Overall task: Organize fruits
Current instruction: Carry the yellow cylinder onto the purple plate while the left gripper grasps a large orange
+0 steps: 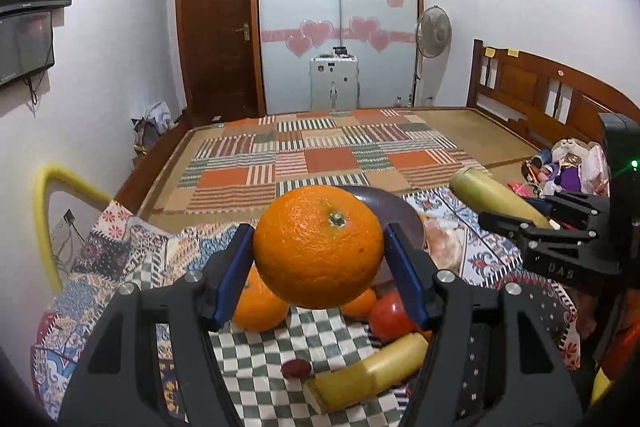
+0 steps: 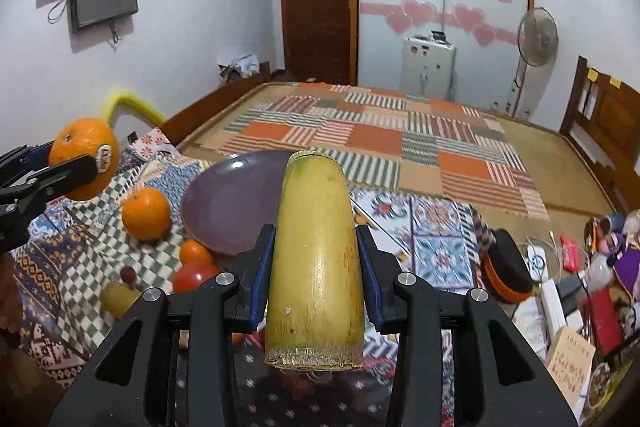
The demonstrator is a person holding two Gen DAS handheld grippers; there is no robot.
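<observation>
My left gripper [image 1: 318, 247] is shut on a large orange [image 1: 318, 247] and holds it in the air above the checkered cloth; it also shows in the right wrist view [image 2: 85, 159]. My right gripper [image 2: 316, 247] is shut on a yellow sugarcane piece [image 2: 316, 259], seen too in the left wrist view [image 1: 496, 197], held above the purple plate [image 2: 228, 207]. On the cloth lie another orange [image 2: 146, 213], a small orange [image 2: 195, 251], a tomato [image 2: 194, 277], a red date [image 2: 128, 273] and a second cane piece [image 1: 368, 373].
The bed with a patchwork mat [image 2: 380, 143] lies beyond. Clutter of boxes, toys and a black-and-orange object [image 2: 508, 267] sits at the right. A yellow foam-edged chair back [image 1: 44, 211] stands at the left. A wooden headboard [image 1: 540, 95] is at the right.
</observation>
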